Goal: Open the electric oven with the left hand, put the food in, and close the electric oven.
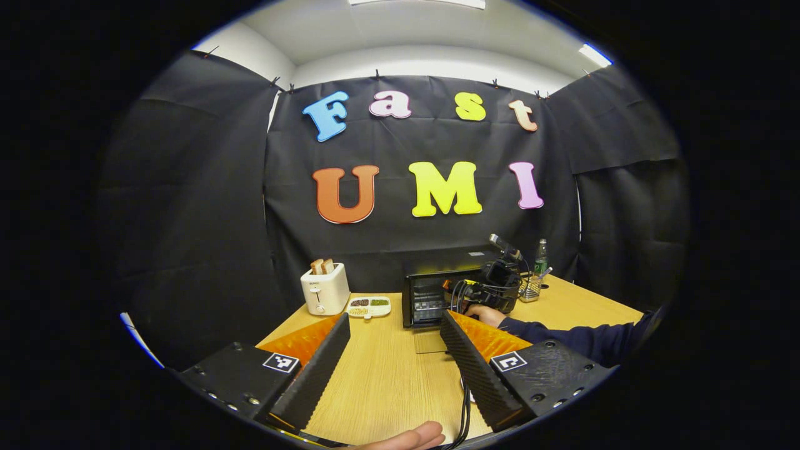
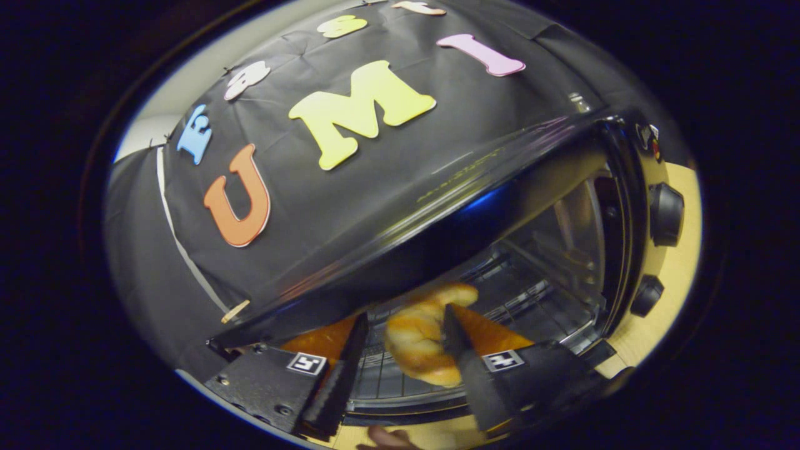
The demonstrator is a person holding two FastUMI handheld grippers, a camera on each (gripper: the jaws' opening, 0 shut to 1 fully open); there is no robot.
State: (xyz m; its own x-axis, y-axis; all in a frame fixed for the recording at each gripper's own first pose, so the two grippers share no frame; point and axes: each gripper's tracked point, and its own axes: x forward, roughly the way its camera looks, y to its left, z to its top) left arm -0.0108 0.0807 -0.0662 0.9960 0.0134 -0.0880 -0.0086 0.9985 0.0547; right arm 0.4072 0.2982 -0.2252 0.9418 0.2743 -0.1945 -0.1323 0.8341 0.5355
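in the left gripper view, a toaster [image 1: 324, 289] stands at the back left of the table [image 1: 387, 375], a small dish [image 1: 369, 306] just right of it, then the oven [image 1: 437, 287]. behind the oven's right side stands a bottle [image 1: 541, 256]. in the right gripper view, a croissant [image 2: 419, 337] sits in the oven's mouth above the rack [image 2: 500, 300].

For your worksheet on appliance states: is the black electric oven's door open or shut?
Open: the black electric oven shows its door folded down and wire rack exposed.

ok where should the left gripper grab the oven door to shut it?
Probably the free front edge. The oven door lies folded down flat, hinged at the oven base. Bring the left gripper in from the front, straddling that edge top and bottom, then lift.
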